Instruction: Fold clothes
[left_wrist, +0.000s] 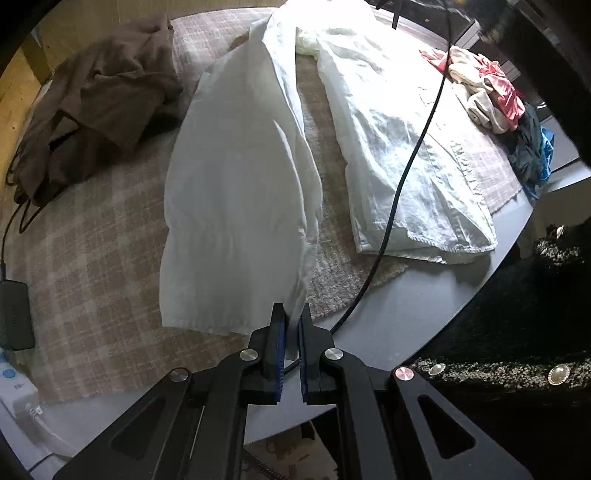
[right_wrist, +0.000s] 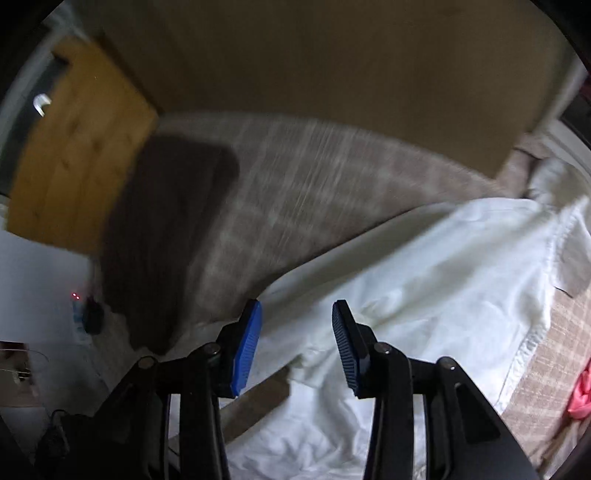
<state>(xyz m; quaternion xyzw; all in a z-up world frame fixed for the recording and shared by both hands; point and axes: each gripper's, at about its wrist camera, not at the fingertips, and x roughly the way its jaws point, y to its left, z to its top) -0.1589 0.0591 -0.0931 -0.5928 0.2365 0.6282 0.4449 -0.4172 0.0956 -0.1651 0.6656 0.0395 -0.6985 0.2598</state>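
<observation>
White cotton everywhere: white shirt (left_wrist: 240, 192) lifted by one edge, pinched between the blue pads (left_wrist: 280, 343) of the left hand-held gripper (left_wrist: 291, 332), jaws nearly closed on the cloth. Hangs as a raised panel over the checked beige blanket (left_wrist: 92, 258), with the rest of the shirt spread flat beyond it, toward the far right. Crossing that flat part, a black cable (left_wrist: 406, 166), top end cut off by the frame. Left of the shirt, a crumpled brown garment (left_wrist: 99, 110); far right of the shirt, a pink and cream heap (left_wrist: 487, 92), hard to sort into single pieces. Grey desk (left_wrist: 424, 295) edge showing just beyond the blanket's fringe, near the pinched hem.

Right hand-held gripper (right_wrist: 295, 332) spread wide, gripping nothing, poised over the white shirt (right_wrist: 424, 277); touching it or not, impossible to say. Heavy motion blur in that view: blanket (right_wrist: 295, 177) smeared, brown garment (right_wrist: 166, 221) only a dark patch left of the shirt. Lower folds of cloth hidden behind the gripper arms.
</observation>
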